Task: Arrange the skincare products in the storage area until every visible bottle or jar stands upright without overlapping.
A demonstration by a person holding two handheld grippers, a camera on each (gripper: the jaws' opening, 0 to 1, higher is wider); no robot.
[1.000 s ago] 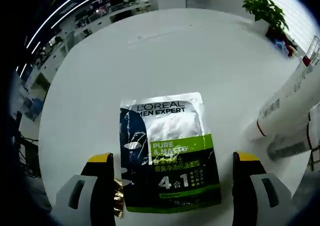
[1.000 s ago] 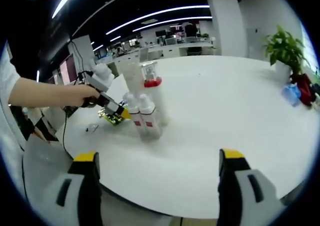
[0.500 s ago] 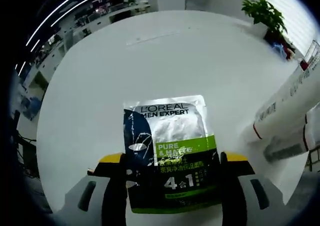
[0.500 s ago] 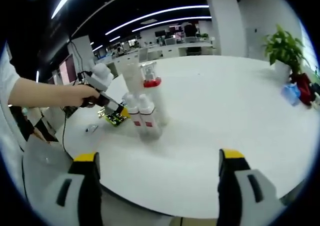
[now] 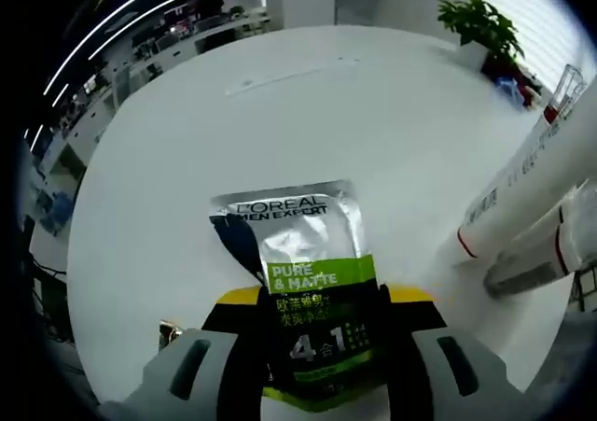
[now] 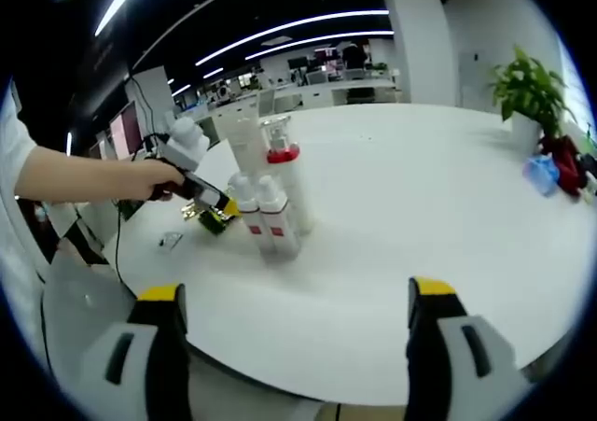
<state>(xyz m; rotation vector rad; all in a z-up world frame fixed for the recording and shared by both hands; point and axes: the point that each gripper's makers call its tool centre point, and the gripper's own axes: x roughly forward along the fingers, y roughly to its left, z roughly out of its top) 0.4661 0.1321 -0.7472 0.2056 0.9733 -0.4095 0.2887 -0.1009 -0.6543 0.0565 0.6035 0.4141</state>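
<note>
Left gripper (image 5: 317, 342) is clamped on sachet (image 5: 303, 272); it should be lifted evenly, kept off bottles (image 5: 532, 206). Right gripper (image 6: 289, 323) is held apart, idle.

The sachet (image 5: 303, 272) is silver at the top with dark lettering, a dark blue patch at its left, a lime green band with white words, and a black lower part edged in green. The counter (image 5: 308, 113) is plain white. The bottles (image 6: 270, 211) are white with red bands and a red collar. Both claws' jaws are black with yellow tips. The plant (image 6: 527, 90) is green.
</note>
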